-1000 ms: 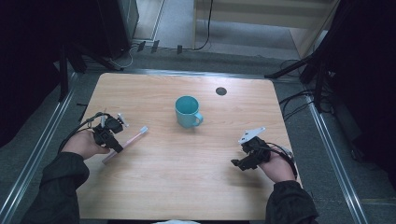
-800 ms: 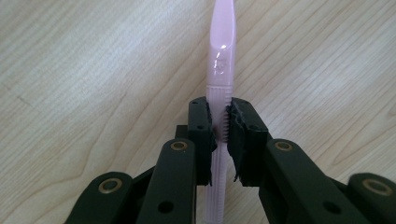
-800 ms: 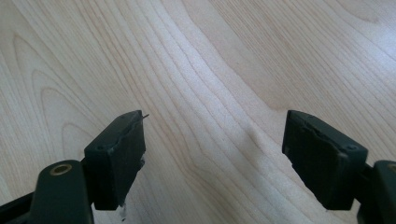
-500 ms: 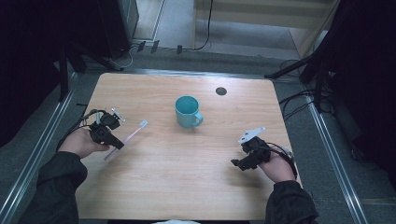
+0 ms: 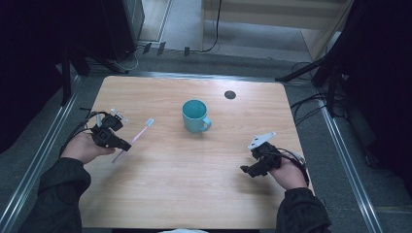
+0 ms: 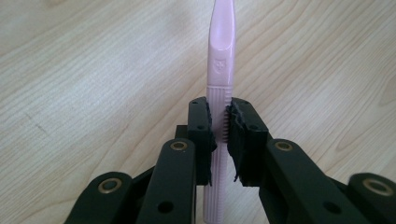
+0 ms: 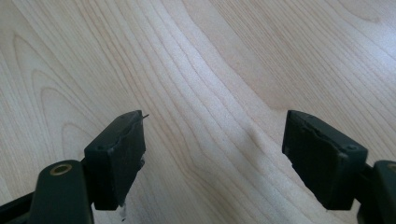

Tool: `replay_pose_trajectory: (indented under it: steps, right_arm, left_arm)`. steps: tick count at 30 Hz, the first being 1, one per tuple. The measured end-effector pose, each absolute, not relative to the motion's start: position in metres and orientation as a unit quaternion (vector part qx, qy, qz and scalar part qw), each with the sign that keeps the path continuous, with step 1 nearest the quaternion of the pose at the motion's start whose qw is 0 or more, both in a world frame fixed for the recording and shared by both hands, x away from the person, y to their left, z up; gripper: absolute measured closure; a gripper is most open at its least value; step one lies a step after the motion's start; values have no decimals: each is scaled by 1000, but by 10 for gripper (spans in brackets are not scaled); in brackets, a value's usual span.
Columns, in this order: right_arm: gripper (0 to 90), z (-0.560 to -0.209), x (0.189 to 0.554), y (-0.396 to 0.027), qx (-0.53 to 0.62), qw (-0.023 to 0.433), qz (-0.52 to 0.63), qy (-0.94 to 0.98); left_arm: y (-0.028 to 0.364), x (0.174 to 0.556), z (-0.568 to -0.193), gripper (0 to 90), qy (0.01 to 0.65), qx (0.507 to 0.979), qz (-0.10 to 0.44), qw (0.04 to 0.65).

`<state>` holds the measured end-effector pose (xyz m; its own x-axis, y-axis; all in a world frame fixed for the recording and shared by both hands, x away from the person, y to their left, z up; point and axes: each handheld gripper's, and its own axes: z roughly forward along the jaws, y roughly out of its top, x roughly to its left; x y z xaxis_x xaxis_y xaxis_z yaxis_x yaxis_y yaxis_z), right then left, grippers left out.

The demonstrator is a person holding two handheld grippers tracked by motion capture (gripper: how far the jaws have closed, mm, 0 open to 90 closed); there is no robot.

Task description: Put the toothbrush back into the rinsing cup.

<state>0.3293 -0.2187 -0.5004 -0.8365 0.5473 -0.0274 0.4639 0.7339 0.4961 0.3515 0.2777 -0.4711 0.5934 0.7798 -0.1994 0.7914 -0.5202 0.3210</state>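
Observation:
A pink toothbrush [image 5: 137,135] with a pale blue head lies slanted across the table's left side, its head toward the cup. My left gripper [image 5: 122,144] is shut on its handle; in the left gripper view the ribbed pink handle [image 6: 219,107] sits clamped between the two black pads [image 6: 201,126]. A teal cup [image 5: 195,116] stands upright near the table's middle, handle toward the right. My right gripper [image 5: 247,170] rests low at the right front, open, and the right gripper view has bare wood between its pads [image 7: 116,154].
The wooden table [image 5: 184,189] has a small dark round hole [image 5: 230,94] at the back right of the cup. Metal rails run along both sides, with cables and dark stands on the floor behind.
My left gripper and the toothbrush have shifted slightly left and toward the near edge. The right gripper and the cup have stayed where they were.

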Motion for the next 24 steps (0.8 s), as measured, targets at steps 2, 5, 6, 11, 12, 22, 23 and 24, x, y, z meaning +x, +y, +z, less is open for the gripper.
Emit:
replay_pose_trajectory:
  steps: [2, 5, 6, 11, 12, 22, 23, 24]
  right_arm:
    - [212, -500, 329, -219, 273, 86, 243, 927]
    - [212, -500, 330, -219, 272, 86, 244, 927]
    - [212, -500, 330, -218, 271, 86, 244, 927]
    - [212, -500, 331, -217, 271, 84, 245, 927]
    - [212, -500, 331, -217, 271, 84, 245, 927]
    - [212, -500, 333, -214, 265, 84, 246, 929]
    - [212, -499, 334, -213, 265, 83, 245, 929]
    - [212, -499, 334, -213, 265, 83, 245, 929]
  left_arm:
    - [279, 351, -468, 791, 453, 868, -14, 204]
    - [280, 351, -466, 791, 453, 864, -9, 219]
    - [280, 350, -466, 791, 455, 862, -8, 224]
    - [284, 349, -461, 791, 466, 847, 1, 255]
    - [284, 349, -461, 790, 466, 847, 1, 255]
    - [279, 340, -454, 791, 466, 839, 25, 281]
    - [278, 339, -451, 790, 471, 831, 34, 294]
    - [278, 339, -451, 791, 471, 831, 34, 294]
